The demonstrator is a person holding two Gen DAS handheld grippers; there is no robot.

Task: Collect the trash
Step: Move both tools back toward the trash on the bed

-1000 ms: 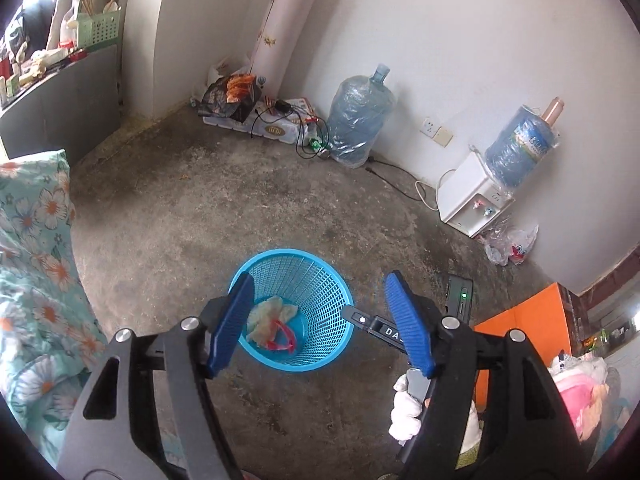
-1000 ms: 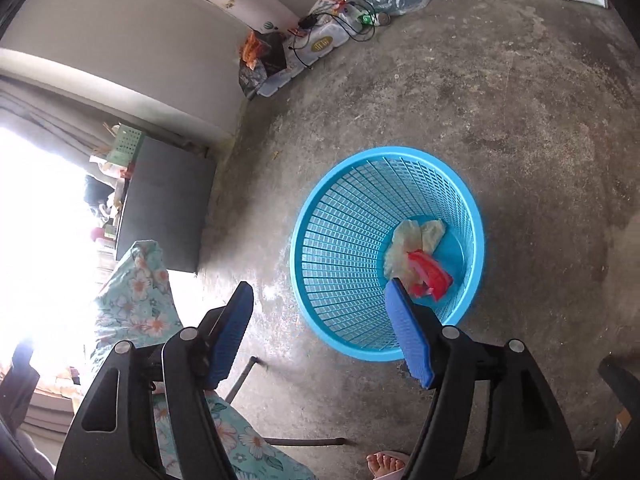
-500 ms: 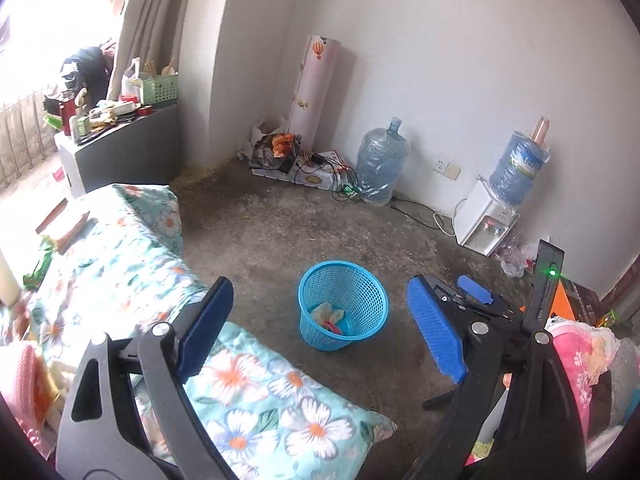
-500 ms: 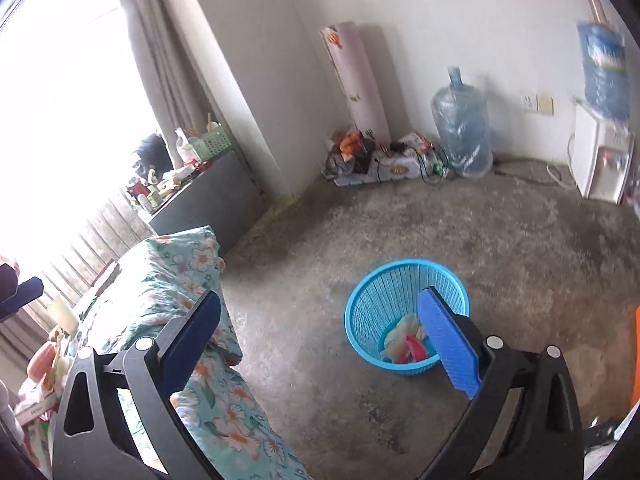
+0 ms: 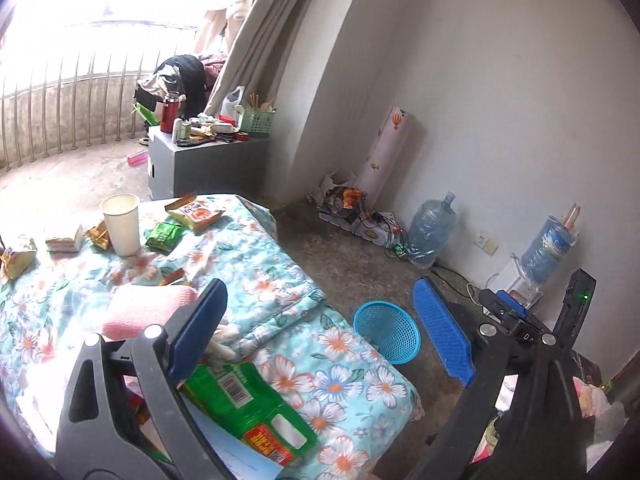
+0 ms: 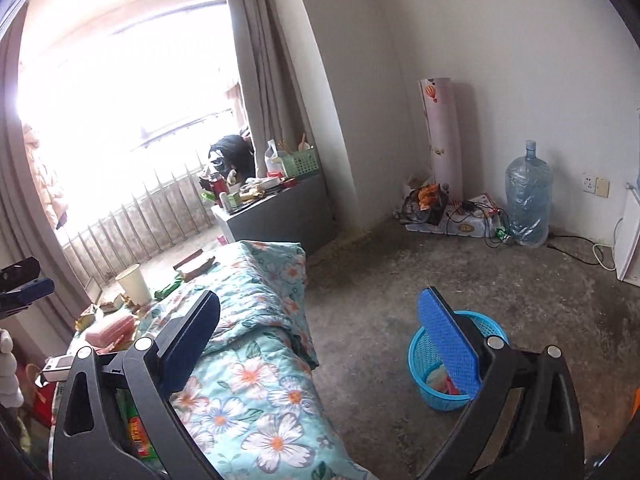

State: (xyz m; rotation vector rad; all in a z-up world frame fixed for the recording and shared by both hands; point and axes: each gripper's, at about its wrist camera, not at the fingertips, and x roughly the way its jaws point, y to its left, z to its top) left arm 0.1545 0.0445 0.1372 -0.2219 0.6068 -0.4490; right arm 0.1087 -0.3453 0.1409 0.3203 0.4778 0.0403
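Fingers: both pairs spread, nothing between; left pair (image 5: pixel 320 332) opening, right pair (image 6: pixel 324 340) wide.
Trash: green wrapper (image 5: pixel 244 404) under left fingers on bed (image 5: pixel 280 264); more wrappers beyond.
Basket: blue basket (image 6: pixel 424 364) below right fingers.
Risk: paper cup (image 5: pixel 121 224) tipping if brushed.
Change: views swung from basket toward bed.

Both claws have pulled up and away from the blue basket (image 5: pixel 387 332), which a second ago sat right under their tips and now stands on the floor beyond them. The left claw (image 5: pixel 320 332) has opened wider and now hangs over the flowered quilt (image 5: pixel 280 280), with a green wrapper (image 5: pixel 244 408) just below its left finger. The right claw (image 6: pixel 320 344), tilted sideways before, has rolled level and spread wide, empty.
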